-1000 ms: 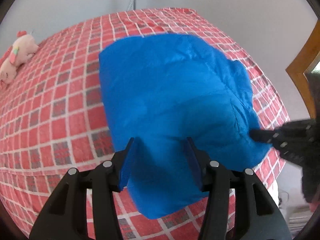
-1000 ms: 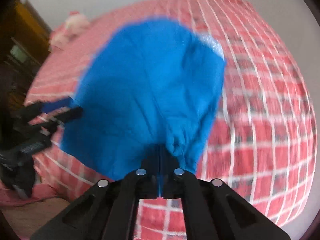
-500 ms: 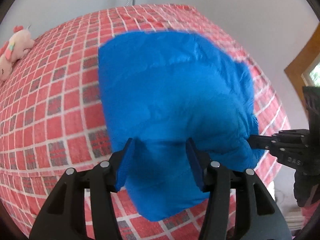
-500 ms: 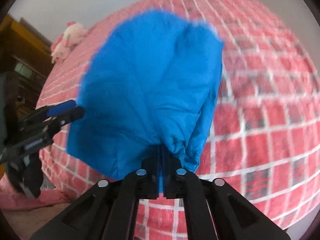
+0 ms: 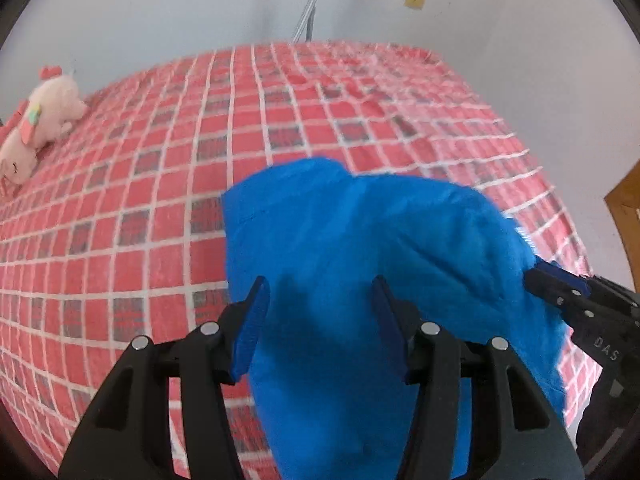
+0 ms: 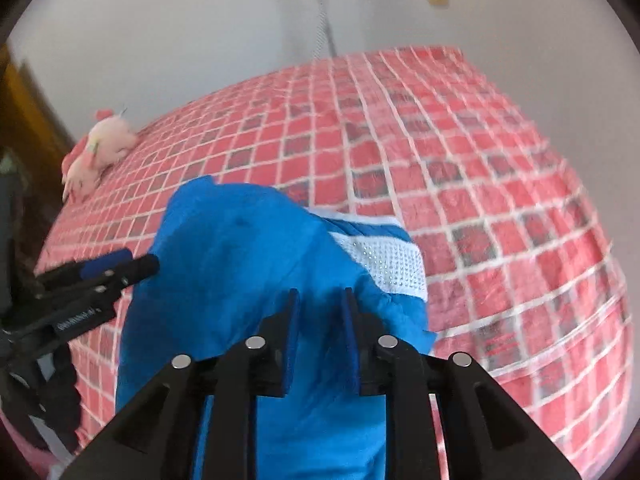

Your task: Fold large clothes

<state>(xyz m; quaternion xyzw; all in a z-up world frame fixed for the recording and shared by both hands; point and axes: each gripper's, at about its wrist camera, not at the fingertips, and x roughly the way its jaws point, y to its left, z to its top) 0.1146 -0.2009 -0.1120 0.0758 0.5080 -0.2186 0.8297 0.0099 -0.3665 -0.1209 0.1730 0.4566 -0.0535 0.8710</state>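
right wrist view: your right gripper (image 6: 318, 312) stood parted over the blue garment (image 6: 240, 264) heaped at the checked bed (image 6: 500, 200) edge; your left gripper (image 5: 320, 300) hung spread, apparently after releasing a fold.

blue garment (image 5: 360, 264): 1 | claws (image 5: 320, 312) (image 6: 318, 320): 2 | plush toy (image 5: 44, 108): 1 | bed (image 5: 160, 160): 1

Matt blue cloth garment (image 5: 360, 248) lies on checked woven bedspread (image 5: 160, 184).
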